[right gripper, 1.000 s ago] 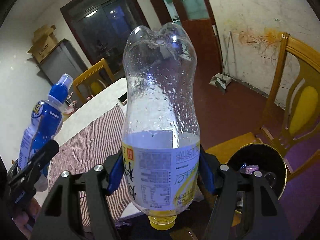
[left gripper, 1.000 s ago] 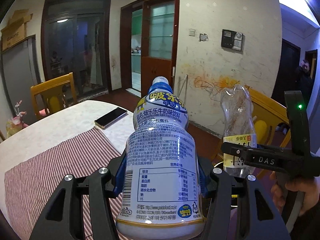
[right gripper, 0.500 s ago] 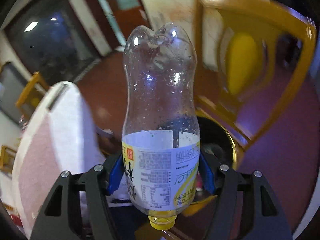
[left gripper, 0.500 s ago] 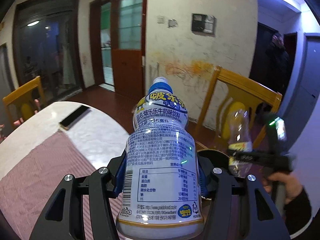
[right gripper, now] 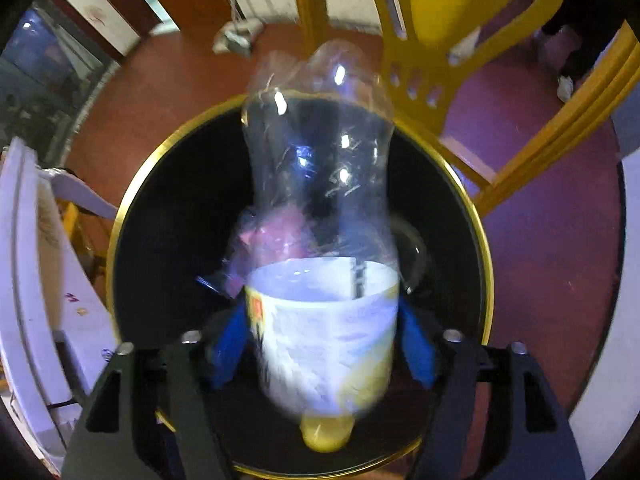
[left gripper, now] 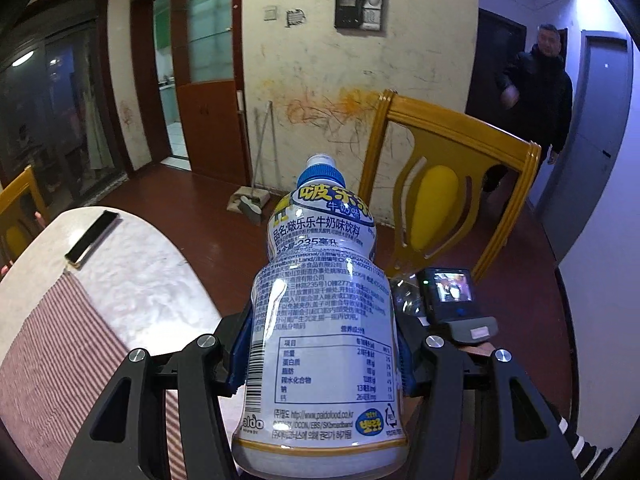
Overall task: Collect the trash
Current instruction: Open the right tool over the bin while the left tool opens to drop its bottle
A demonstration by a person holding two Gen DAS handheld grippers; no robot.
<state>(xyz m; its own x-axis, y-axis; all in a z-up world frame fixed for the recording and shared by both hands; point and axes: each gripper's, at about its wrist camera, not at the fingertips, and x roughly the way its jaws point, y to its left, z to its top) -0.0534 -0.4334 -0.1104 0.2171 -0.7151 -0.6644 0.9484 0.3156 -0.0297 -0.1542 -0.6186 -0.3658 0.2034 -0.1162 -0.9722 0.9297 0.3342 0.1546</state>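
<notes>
The clear bottle, yellow cap toward the camera, fills the frame's centre, blurred, right over the black bin with the gold rim. The right gripper is opening, pads just off its label. At lower centre of the other view, the left gripper clamps the blue-capped milk drink bottle, table at left.

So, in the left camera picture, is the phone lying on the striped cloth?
No, the phone lies on the bare pale part of the table, just past the far edge of the striped cloth.
</notes>
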